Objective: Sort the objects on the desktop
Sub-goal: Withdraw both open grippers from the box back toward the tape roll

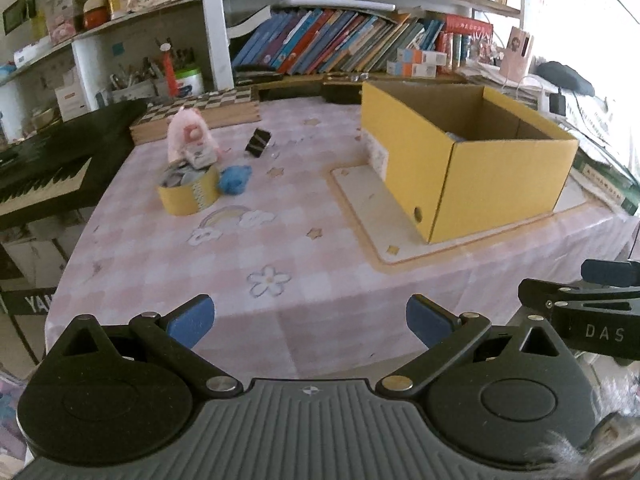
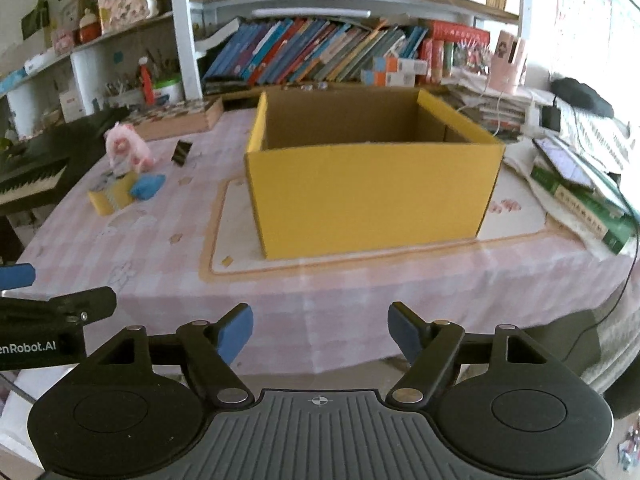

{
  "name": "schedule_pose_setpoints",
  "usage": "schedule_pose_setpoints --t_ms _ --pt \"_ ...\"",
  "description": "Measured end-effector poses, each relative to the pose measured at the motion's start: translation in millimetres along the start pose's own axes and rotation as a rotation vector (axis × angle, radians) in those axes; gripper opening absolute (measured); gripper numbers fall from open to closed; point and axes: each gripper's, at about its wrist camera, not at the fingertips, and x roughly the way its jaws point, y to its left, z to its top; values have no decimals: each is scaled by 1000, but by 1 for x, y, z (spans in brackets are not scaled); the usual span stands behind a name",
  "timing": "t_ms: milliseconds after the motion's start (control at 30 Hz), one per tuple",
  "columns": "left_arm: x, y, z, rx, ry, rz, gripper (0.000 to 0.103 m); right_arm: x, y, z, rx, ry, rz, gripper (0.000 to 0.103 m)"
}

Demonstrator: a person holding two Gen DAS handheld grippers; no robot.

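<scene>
A big yellow cardboard box (image 1: pixel 492 184) (image 2: pixel 372 196), open on top, stands on a cream mat at the right of the pink checked table. At the far left sit a pink plush toy (image 1: pixel 188 134) (image 2: pixel 126 150), a small yellow round tub (image 1: pixel 188 190) (image 2: pixel 112 196) full of bits, a blue soft lump (image 1: pixel 234 178) (image 2: pixel 148 186) and a black binder clip (image 1: pixel 258 142) (image 2: pixel 182 153). My left gripper (image 1: pixel 310 322) hangs open over the table's near edge, empty. My right gripper (image 2: pixel 320 334) is open and empty, facing the box.
A black keyboard (image 1: pixel 48 172) lies off the table's left side, with a chequered board (image 1: pixel 192 110) behind the toys. Shelves of books (image 1: pixel 340 44) fill the back. Stacked books, a phone and cables (image 2: pixel 576 176) crowd the right edge.
</scene>
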Motion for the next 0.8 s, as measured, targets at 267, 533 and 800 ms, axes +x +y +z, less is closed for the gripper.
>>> schedule_pose_setpoints --t_ms 267,533,800 --pt "-4 20 -12 6 20 2 103 -2 29 -12 -22 29 29 82" --pt "-7 39 -21 -9 32 14 103 0 53 -15 -54 43 53 83" --pt "-13 63 -20 -51 -2 46 103 -1 79 -9 -107 24 85 85"
